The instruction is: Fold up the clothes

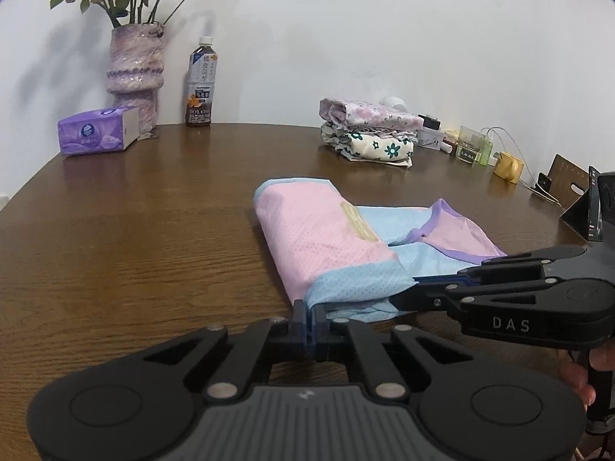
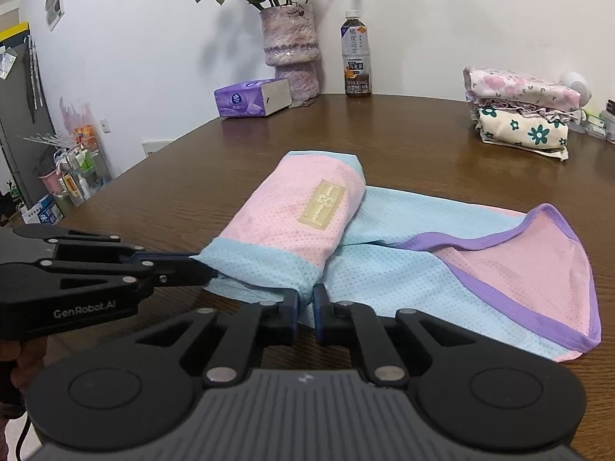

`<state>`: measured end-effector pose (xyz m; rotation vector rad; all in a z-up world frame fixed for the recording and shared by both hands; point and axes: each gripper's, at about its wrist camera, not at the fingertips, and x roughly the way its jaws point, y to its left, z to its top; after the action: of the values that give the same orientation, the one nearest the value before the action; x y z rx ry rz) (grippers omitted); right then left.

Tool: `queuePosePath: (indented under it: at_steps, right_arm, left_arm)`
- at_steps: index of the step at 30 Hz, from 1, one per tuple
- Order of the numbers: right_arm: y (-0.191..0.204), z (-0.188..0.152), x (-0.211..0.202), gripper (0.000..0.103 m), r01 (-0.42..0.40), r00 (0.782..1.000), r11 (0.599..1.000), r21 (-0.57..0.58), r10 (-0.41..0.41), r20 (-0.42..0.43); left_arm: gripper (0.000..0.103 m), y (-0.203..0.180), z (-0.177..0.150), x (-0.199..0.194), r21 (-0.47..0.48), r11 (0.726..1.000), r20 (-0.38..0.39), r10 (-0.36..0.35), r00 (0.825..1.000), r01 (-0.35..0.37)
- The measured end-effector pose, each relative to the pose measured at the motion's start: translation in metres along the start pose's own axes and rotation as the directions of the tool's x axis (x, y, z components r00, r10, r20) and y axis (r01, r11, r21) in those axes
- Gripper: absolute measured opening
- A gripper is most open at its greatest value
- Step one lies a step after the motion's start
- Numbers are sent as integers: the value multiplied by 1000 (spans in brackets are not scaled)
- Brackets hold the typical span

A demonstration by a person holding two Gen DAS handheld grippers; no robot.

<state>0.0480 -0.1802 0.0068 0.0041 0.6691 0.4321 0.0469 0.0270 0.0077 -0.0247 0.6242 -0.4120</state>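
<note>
Setting: white wall behind a round brown wood-grain table (image 1: 134, 238), seen from the near edge

Item: one garment (image 2: 292, 226) of perforated mesh fabric, pink and light blue panels, purple binding along the neckline, a cream rectangular patch (image 2: 323, 204) on the pink part. It lies in the middle of the table, near the edge closest to the cameras. The left portion is folded over into a thick band whose long axis runs from the near edge away toward the far wall, leaning slightly right in the right wrist view; its near end carries a light blue hem. The rest spreads flat to the right, long axis across the table, ending in the purple-trimmed opening at the far right

Left gripper (image 1: 311, 326): fingers together, clamped on the near blue hem of the folded band

Right gripper (image 2: 306, 311): fingers nearly together, pinching the blue fabric edge just right of the band's near end

The two grippers sit close beside each other at the garment's near edge

Other contents, far side: a stack of folded floral clothes (image 1: 369, 132) at right; a purple vase (image 1: 135, 73) of dried roses, a tea bottle (image 1: 200, 84) and a purple tissue pack (image 1: 98, 130) at left; small bottles and a yellow object at far right, too small to identify
</note>
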Motion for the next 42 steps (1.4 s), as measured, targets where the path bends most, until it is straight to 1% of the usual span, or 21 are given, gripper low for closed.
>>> queuePosePath:
  at_steps: [4, 6, 7, 10, 14, 17, 20, 22, 23, 24, 27, 28, 29, 30, 32, 33, 35, 37, 38, 41, 42]
  right_arm:
    - [0, -1, -1, 7, 11, 1000, 1000, -4, -11, 5]
    - [-1, -1, 0, 8, 2, 1000, 1000, 0, -2, -5]
    - [-1, 0, -2, 16, -1, 1000, 1000, 3, 1, -9]
    - [-4, 1, -12, 37, -18, 1000, 1000, 15, 18, 6]
    - [-20, 6, -24, 37, -75, 997, 992, 107, 70, 42]
    - [-36, 13, -13, 36, -125, 992, 965, 230, 119, 40]
    - [-37, 13, 0, 33, -124, 992, 960, 251, 124, 19]
    - [-32, 12, 7, 20, -132, 990, 962, 238, 138, -9]
    - [-30, 11, 7, 20, -130, 990, 965, 229, 137, -15]
    - [-28, 11, 6, 20, -122, 992, 969, 216, 128, -13]
    - [-30, 16, 0, 28, -120, 993, 970, 209, 121, 10]
    - [-31, 17, 2, 33, -116, 993, 971, 209, 117, 8]
    - [-32, 19, 4, 33, -111, 994, 972, 209, 113, 7]
    - [-32, 20, 6, 32, -107, 994, 972, 208, 108, 5]
    - [-32, 21, 12, 24, -111, 993, 972, 207, 117, -13]
    - [-32, 21, 14, 20, -123, 991, 971, 207, 131, -23]
    - [-35, 24, 13, 22, -124, 991, 970, 211, 130, -14]
    - [-39, 28, 12, 34, -113, 993, 970, 216, 116, -2]
    - [-41, 31, 12, 34, -104, 994, 971, 214, 106, 3]
    - [-41, 40, 24, 34, -98, 995, 973, 208, 102, -7]
    - [-41, 41, 28, 33, -100, 994, 973, 207, 105, -14]
  left_arm:
    - [3, 2, -1, -1, -20, 1000, -12, -11, 1000, 10]
    - [14, 5, -1, -8, -44, 998, -1, -45, 999, 45]
    - [17, 8, -1, -12, -57, 996, 13, -67, 998, 67]
    - [43, 15, 6, -28, -108, 986, 76, -117, 990, 125]
    - [54, 24, 22, -18, -154, 980, 84, -110, 990, 122]
    - [51, 32, 26, 2, -216, 966, 16, -145, 989, 145]
    - [22, 34, 23, 17, -245, 952, -41, -202, 979, 186]
    - [23, 37, 22, 17, -261, 946, -42, -211, 977, 193]
    - [30, 39, 22, 15, -267, 943, -31, -213, 977, 197]
    - [46, 40, 23, 13, -272, 942, -24, -212, 977, 198]
    - [49, 42, 27, 16, -267, 948, -17, -184, 983, 173]
    - [46, 43, 28, 20, -265, 949, -26, -182, 983, 168]
    - [23, 44, 28, 22, -266, 948, -37, -191, 981, 175]
    - [14, 45, 27, 25, -268, 946, -48, -201, 978, 181]
    - [23, 47, 27, 24, -276, 942, -41, -211, 977, 191]
    - [42, 49, 28, 23, -280, 940, -34, -210, 977, 193]
    - [62, 52, 32, 22, -281, 941, -13, -199, 980, 187]
    - [61, 53, 37, 28, -281, 944, -15, -183, 983, 171]
    - [58, 54, 37, 32, -289, 941, -29, -191, 981, 175]
    - [26, 57, 37, 41, -307, 933, -65, -218, 974, 188]
    - [28, 58, 37, 41, -310, 931, -71, -226, 971, 194]
